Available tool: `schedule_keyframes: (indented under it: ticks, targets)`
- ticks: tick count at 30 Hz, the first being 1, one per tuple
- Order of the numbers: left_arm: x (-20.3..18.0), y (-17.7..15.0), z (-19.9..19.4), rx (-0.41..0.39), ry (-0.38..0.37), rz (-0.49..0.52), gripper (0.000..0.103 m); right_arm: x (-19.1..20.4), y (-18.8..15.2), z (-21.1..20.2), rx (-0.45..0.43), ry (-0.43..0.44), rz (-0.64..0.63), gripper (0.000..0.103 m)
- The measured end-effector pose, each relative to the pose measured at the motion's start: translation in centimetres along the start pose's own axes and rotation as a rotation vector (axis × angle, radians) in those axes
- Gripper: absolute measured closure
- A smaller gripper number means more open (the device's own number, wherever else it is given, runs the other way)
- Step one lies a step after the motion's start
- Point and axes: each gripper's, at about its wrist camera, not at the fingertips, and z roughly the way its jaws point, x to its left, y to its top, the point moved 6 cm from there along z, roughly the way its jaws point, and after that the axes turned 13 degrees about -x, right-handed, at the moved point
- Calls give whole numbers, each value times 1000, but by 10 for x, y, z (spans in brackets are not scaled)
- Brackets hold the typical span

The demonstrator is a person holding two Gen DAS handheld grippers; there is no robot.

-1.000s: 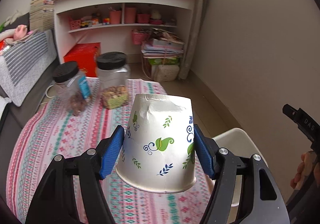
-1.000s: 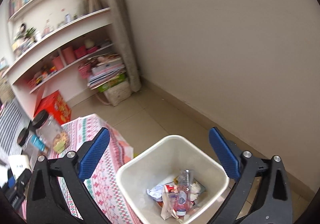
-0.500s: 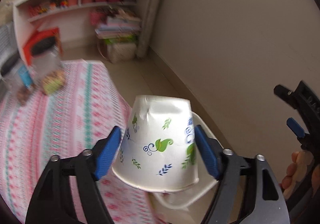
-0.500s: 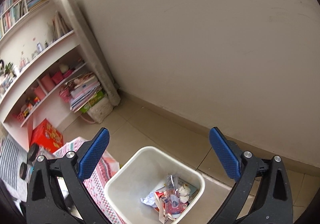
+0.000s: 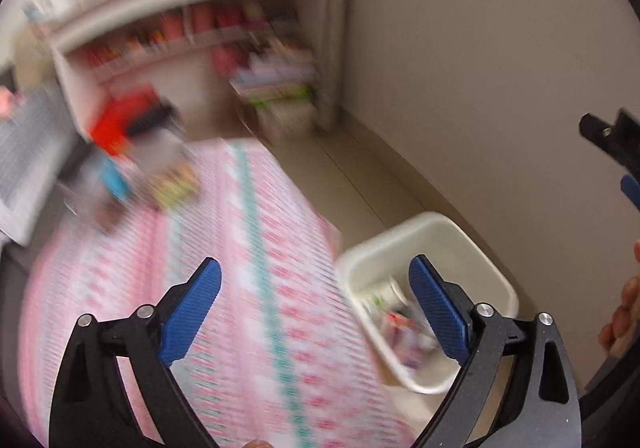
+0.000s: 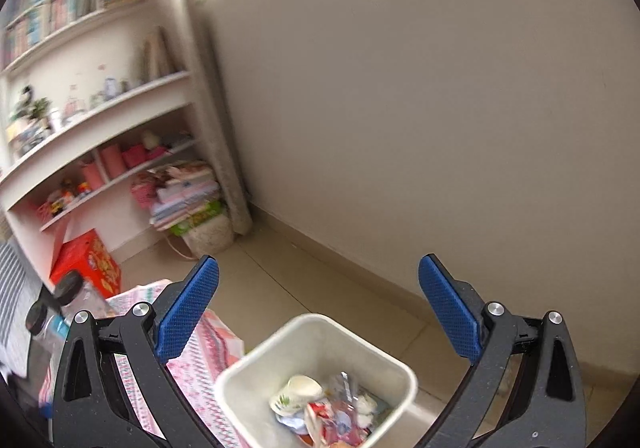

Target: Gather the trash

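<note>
Left wrist view, heavily motion-blurred. Far left: striped grey cloth (image 5: 24, 152), cut off by the frame edge. Shelves (image 5: 192, 36) behind, contents smeared to red and pink blobs. Red box (image 5: 120, 120) below, outline unclear. Jars (image 5: 160, 168) on the pink tablecloth (image 5: 248, 268), lids and labels illegible. Left gripper (image 5: 316, 304) spread wide, nothing between the blue pads. Bin (image 5: 476, 248) on the floor just beside the table edge, partly hidden by the right-hand finger; trash inside blurred, cup (image 5: 390, 290) barely readable as a pale shape. Right edge: part of the other tool and fingertips, cropped.

Right wrist view, sharper. Left: jars (image 6: 76, 292) with black lids, partly behind the gripper frame. Red box (image 6: 94, 264) on the floor under the shelves (image 6: 120, 152). Stack of papers (image 6: 188, 192) beside a curtain (image 6: 224, 152). Tablecloth (image 6: 208, 344) corner only. Right gripper (image 6: 320, 312) spread wide, empty, above the bin (image 6: 316, 332). Cup (image 6: 298, 392) lying on its side in the bin atop wrappers; bin's near side cut off by the frame bottom. Wall (image 6: 440, 108) to the right.
</note>
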Motion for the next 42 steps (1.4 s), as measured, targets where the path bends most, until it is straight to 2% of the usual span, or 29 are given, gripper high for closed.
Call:
schedule_keyframes:
  ticks: [4,5,6,7,10,17,20,22,25,29,34,42]
  targets:
    - [58,26,-67,-286,176,40,7,41,3,-23,-60,80,-18,7]
    - [71,29,-81,-337,207,33,7,51,3,-30,-64,111,-20,7]
    - [83,30,-93,-355,238,28,7,65,2,-38,-67,157,-23,7]
    - [97,29,-99,-323,272,27,7,80,-1,-45,-66,196,-31,7]
    - [136,21,-101,-202,297,4,7,114,-9,-61,-44,262,-64,7]
    - [221,-18,-105,-104,400,-93,7,187,-46,-90,30,363,-152,7]
    - [249,-31,-110,-91,443,-121,7,213,-65,-95,67,397,-191,7]
    - [264,-39,-113,-75,443,-163,7,231,-79,-96,105,426,-218,7]
    - [279,-44,-112,-48,439,-212,7,250,-98,-98,147,461,-243,7]
    - [284,-49,-111,-18,446,-224,7,265,-114,-99,169,485,-259,7]
    - [282,-47,-113,-34,485,-196,7,271,-117,-100,162,501,-264,7]
    - [279,-42,-114,-44,485,-218,7,267,-120,-98,173,504,-290,7]
